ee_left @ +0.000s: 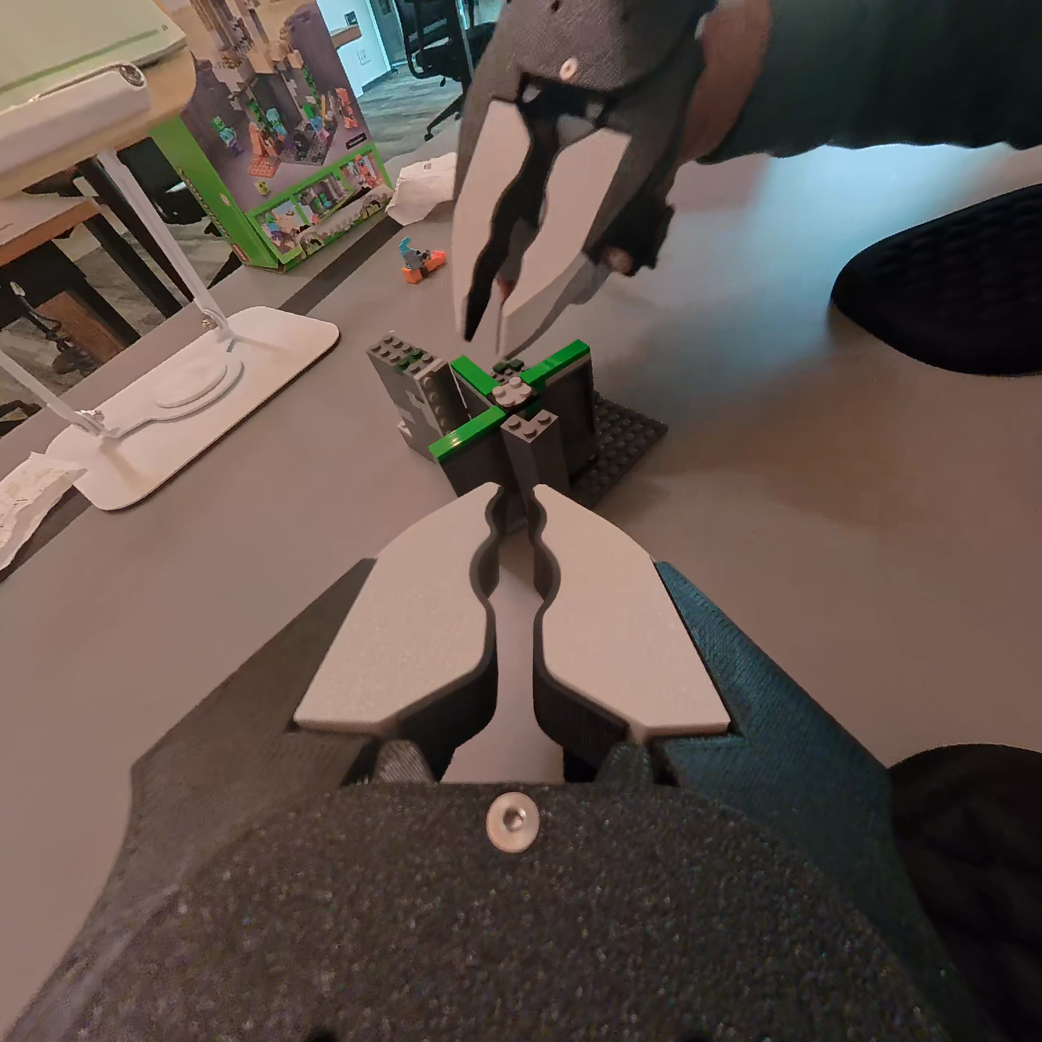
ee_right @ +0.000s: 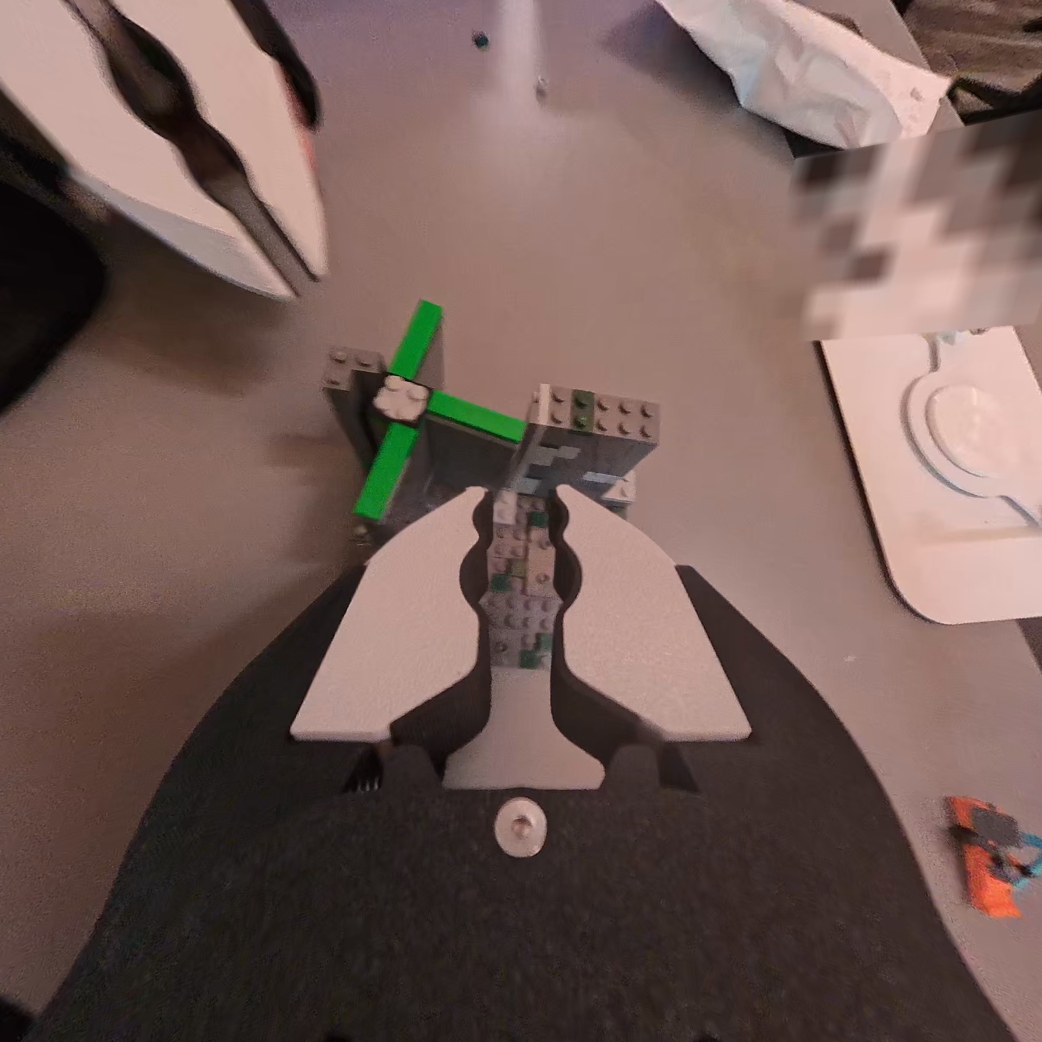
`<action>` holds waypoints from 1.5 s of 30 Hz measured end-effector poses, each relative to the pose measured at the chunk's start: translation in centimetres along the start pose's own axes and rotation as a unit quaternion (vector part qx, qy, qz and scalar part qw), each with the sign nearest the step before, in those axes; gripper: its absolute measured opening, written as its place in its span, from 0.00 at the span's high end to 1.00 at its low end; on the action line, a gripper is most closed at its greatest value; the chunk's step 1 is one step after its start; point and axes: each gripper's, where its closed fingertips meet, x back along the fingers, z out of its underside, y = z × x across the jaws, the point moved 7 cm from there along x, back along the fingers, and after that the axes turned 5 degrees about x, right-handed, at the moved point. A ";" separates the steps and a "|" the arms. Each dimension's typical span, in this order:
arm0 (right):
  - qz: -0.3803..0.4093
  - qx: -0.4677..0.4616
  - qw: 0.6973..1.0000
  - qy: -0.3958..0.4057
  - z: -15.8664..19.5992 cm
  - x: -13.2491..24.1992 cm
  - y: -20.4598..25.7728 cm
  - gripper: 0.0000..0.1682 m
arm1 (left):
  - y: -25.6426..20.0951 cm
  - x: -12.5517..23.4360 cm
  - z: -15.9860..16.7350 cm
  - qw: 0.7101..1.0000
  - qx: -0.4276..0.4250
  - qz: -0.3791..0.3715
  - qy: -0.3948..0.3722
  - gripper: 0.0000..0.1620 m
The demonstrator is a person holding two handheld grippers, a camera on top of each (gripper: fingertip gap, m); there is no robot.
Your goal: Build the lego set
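The left gripper (ee_left: pixel 516 496) hovers low over the grey table (ee_left: pixel 789 507), fingers nearly pressed together and holding nothing, tips just short of the Lego build (ee_left: pixel 502 417) with its green cross of plates. From above, the right gripper (ee_right: pixel 516 496) pinches a grey studded brick stack (ee_right: pixel 521 586) near the build's grey wall (ee_right: pixel 592 434). Beyond stand a white lamp base (ee_left: pixel 186 394), an orange minifigure (ee_left: pixel 420 262) and the set's box (ee_left: pixel 282 141).
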 end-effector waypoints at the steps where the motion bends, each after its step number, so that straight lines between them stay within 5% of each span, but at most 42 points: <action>1: -0.014 -0.004 1.000 -0.016 -0.1 0.6 0.6 0.88 | 0.1 0.0 0.0 1.000 0.001 -0.001 0.000 0.96; 21: 0.060 -0.011 0.998 0.007 -1.4 0.8 5.6 0.79 | 0.1 -0.1 0.3 1.000 0.005 -0.003 0.002 0.96; 34: 0.046 0.008 0.998 0.030 0.1 0.5 2.2 0.82 | 0.5 0.1 0.4 1.000 0.011 -0.009 -0.001 0.96; 40: 0.012 0.026 0.999 0.024 0.3 0.4 2.4 0.94 | 0.6 0.0 0.6 1.000 0.015 -0.009 0.000 0.96; 45: -0.006 0.062 0.998 0.010 0.5 0.4 2.4 0.94 | 0.5 -0.2 0.8 1.000 0.016 -0.003 0.003 0.96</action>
